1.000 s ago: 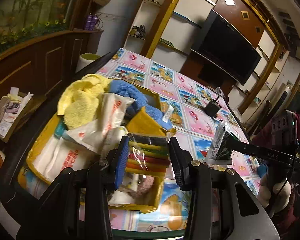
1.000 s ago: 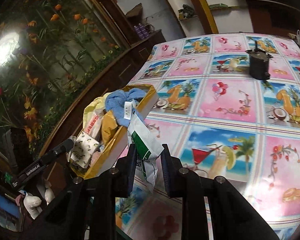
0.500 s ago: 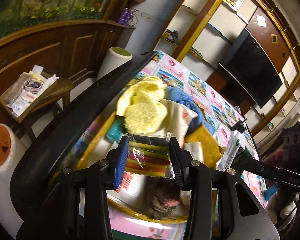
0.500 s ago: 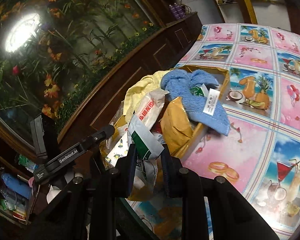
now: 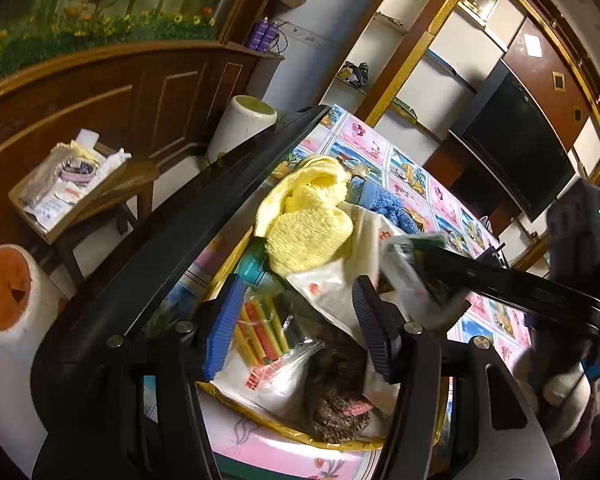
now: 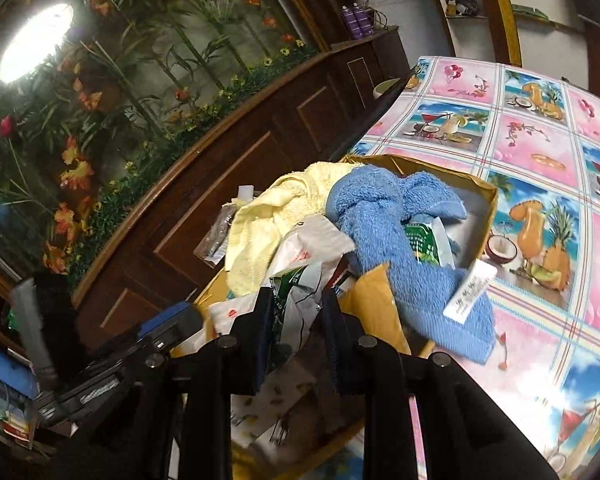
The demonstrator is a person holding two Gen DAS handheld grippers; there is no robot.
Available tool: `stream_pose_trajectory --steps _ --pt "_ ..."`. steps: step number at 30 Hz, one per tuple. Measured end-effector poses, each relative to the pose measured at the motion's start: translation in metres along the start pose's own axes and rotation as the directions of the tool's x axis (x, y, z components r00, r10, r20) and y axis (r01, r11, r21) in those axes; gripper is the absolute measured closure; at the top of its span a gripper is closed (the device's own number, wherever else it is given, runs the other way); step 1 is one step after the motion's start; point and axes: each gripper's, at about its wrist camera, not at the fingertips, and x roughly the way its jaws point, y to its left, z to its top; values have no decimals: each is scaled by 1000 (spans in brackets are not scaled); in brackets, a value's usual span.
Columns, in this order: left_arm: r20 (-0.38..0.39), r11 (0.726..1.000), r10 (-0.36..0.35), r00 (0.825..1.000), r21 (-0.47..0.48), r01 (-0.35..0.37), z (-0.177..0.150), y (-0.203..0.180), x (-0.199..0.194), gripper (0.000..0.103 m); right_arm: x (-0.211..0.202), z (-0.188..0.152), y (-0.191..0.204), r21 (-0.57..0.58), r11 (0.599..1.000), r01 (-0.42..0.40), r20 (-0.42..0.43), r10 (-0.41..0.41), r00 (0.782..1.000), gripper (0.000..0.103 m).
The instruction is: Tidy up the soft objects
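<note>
a home living room: television [image 5: 512,140], wall shelves [image 5: 404,60], patterned tablecloth [image 6: 532,128].

The left claw [image 5: 296,322] is wide open over a gold box [image 5: 284,430] on the counter [image 5: 404,176]. A pack of striped cloths [image 5: 260,332] lies loose in the box between its blue pads [image 5: 224,328]. A yellow towel [image 5: 308,220] sits on top. The right claw [image 5: 428,268] grips a green and white packet [image 5: 412,276].
</note>
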Motion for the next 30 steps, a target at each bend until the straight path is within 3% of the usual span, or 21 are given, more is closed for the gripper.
stream_pose_trajectory --steps 6,12,17,24,30 --pt "33 997 44 998 54 -46 -3 -10 -6 42 22 -6 5 -48 996 69 -52 -71 996 80" --pt "57 991 87 995 94 -92 -5 -19 -9 42 12 -8 14 -80 994 78 -27 -81 996 77" --pt "92 973 186 978 122 -196 -7 -29 -14 42 -10 -9 18 -82 993 84 45 -80 996 45" --pt "120 934 300 946 163 -317 -15 -42 -18 42 -34 -12 16 -64 995 83 102 -76 992 44" --pt "117 926 311 943 185 -329 -20 -52 -22 42 -47 -24 7 -39 995 90 110 -85 990 44"
